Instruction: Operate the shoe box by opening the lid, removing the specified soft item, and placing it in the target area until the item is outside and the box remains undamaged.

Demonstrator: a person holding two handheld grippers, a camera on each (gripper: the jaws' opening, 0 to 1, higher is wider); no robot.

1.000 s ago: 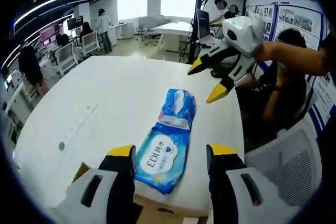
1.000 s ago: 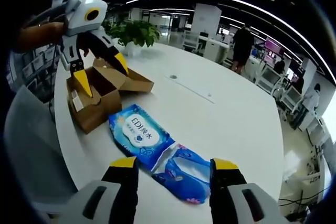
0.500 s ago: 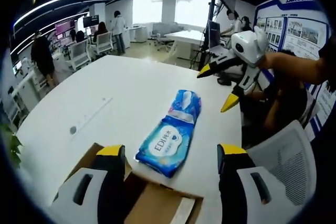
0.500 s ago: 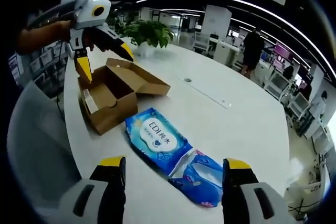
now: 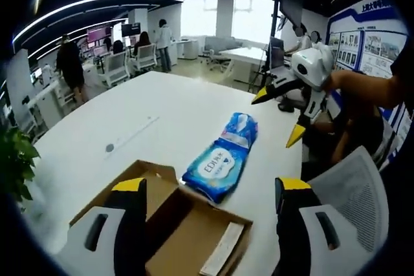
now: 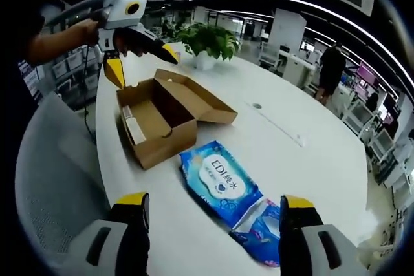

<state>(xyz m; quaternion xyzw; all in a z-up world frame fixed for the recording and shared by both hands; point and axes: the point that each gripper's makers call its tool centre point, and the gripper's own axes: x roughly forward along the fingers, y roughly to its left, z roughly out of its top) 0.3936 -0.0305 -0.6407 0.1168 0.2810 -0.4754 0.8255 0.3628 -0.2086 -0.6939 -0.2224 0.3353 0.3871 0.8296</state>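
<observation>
A blue pack of wipes (image 5: 222, 158) (image 6: 231, 190) lies flat on the white table (image 5: 149, 117), outside the box. The brown cardboard shoe box (image 5: 185, 227) (image 6: 162, 117) stands open beside it, lid folded back, with a pale strip inside. My left gripper (image 5: 210, 190) hovers open over the box, nothing between its yellow-tipped jaws. My right gripper (image 6: 215, 201) is open too, above the table's near edge just short of the pack. In the left gripper view the right gripper (image 5: 288, 109) hangs past the pack; in the right gripper view the left gripper (image 6: 137, 53) hangs above the box's far end.
A potted plant (image 6: 208, 41) stands on the table behind the box. A grey mesh chair (image 5: 352, 192) (image 6: 55, 172) sits by the table's edge. Office desks, chairs and several people (image 5: 68, 69) fill the room beyond. A round grommet (image 5: 109, 148) is set in the tabletop.
Both grippers have drawn back and up from the pack, so the open box has come further into both views. The pack and box lie where they were.
</observation>
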